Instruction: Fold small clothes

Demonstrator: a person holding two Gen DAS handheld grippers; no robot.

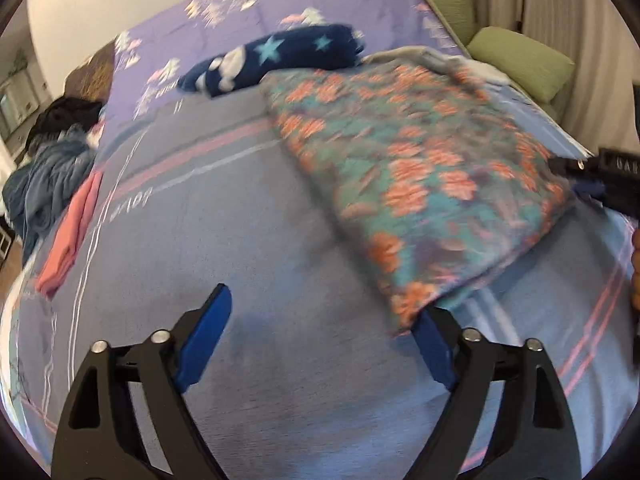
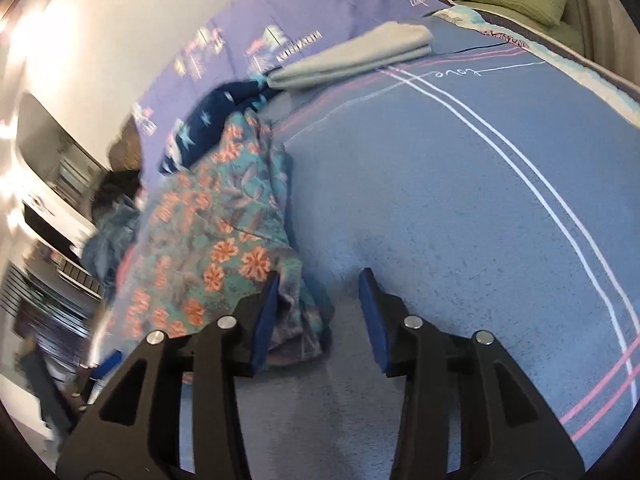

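Observation:
A floral garment (image 1: 420, 176) in teal and orange lies on the blue bedspread (image 1: 260, 260). It also shows in the right wrist view (image 2: 216, 240). My left gripper (image 1: 320, 332) is open and empty, just in front of the garment's near corner, which overlaps the right fingertip (image 1: 430, 340). My right gripper (image 2: 320, 312) is open, with the garment's crumpled corner lying against the left finger (image 2: 266, 316) and partly between the fingers. The right gripper's body (image 1: 616, 180) shows at the garment's far right side.
A dark blue star-patterned cloth (image 1: 276, 60) lies behind the floral garment. A folded grey cloth (image 2: 352, 54), a folded pink cloth (image 1: 70, 236) and a heap of blue clothes (image 1: 44, 184) lie on the bed. Green cushions (image 1: 520, 60) sit beyond the bed.

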